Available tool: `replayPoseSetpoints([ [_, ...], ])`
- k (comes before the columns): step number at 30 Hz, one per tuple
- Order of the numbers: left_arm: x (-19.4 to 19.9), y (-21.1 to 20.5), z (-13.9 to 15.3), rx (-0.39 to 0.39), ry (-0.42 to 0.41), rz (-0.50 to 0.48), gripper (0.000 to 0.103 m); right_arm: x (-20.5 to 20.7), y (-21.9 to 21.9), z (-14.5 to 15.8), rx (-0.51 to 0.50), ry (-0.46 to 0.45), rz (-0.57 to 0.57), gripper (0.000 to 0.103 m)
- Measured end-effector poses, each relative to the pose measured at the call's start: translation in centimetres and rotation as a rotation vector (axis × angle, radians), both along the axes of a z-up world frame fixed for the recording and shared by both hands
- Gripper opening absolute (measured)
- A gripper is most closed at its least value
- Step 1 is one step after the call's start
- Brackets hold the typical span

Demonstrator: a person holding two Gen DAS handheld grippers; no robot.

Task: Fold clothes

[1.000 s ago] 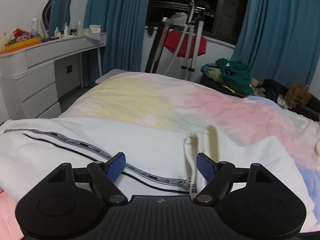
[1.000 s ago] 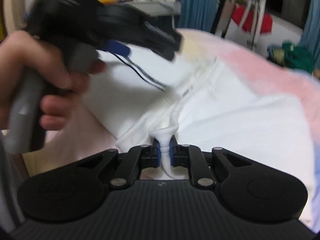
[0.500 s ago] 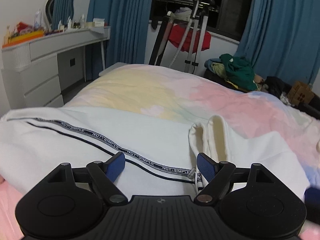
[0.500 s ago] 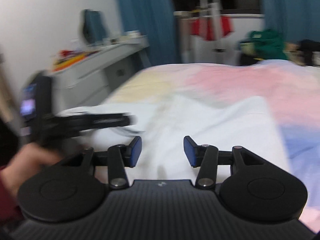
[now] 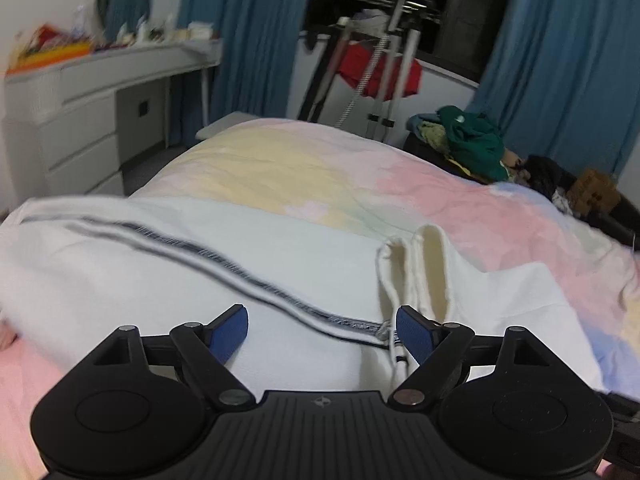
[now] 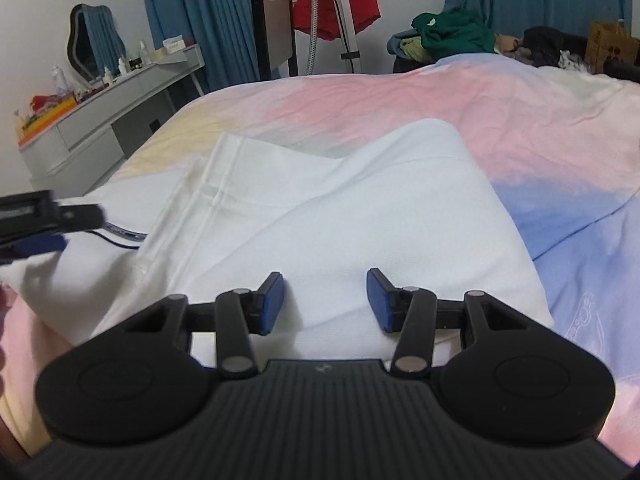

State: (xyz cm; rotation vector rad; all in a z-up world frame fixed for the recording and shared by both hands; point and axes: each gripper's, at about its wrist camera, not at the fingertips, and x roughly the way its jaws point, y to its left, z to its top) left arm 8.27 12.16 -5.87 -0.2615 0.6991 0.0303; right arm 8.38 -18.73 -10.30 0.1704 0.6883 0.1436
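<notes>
Right wrist view: right gripper [image 6: 326, 300] and left gripper [image 5: 322, 330] both released over white sweatpants [image 6: 340, 216]; pinch one flat edge, avoid bunching layers.

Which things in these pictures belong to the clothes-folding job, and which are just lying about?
Job:
white garment
left hand-held gripper
right hand-held gripper
bed cover

Lying about:
green clothes pile
red cloth on stand
dresser clutter
mirror

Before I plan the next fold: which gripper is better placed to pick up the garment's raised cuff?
Probably left: the left gripper is open, its right finger beside the raised cuff; the right gripper, also open, faces flat cloth.
</notes>
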Motion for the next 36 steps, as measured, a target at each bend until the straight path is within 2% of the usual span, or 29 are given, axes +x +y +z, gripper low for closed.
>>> replayPoseSetpoints([
  [5, -1.1, 5.2, 0.3, -0.181, 0.107, 0.126, 0.084, 0.3, 0.3, 0.1, -0.035, 0.001, 0.011, 0.048],
  [12, -0.4, 13.6, -2.7, -0.606, 0.225, 0.286, 0.084, 0.0, 0.2, 0.3, -0.048, 0.006, 0.005, 0.048],
  [15, 0.8, 16.3, -4.8, -0.757, 0.248, 0.344, 0.084, -0.1, 0.4, 0.3, -0.060, 0.005, 0.003, 0.048],
  [19, 1.8, 18.4, -6.6, -0.896, 0.265, 0.406, 0.084, -0.3, 0.6, 0.4, -0.076, 0.003, 0.001, 0.048],
  [21, 1.3, 19.2, -7.1, -0.950, 0.245, 0.428, 0.083, -0.2, 0.7, 0.5, -0.078, 0.004, -0.002, 0.048],
  [29, -2.1, 18.0, -7.3, -0.877, 0.274, 0.434, 0.083, 0.1, 1.4, 0.5, -0.095, 0.003, -0.004, 0.048],
  [31, -2.8, 18.0, -7.0, -0.801, 0.292, 0.479, 0.083, 0.1, 1.6, 0.5, -0.105, 0.001, 0.002, 0.048],
  [36, -2.9, 19.1, -6.5, -0.771, 0.245, 0.540, 0.083, 0.2, 1.8, 0.5, -0.115, -0.002, 0.004, 0.048],
])
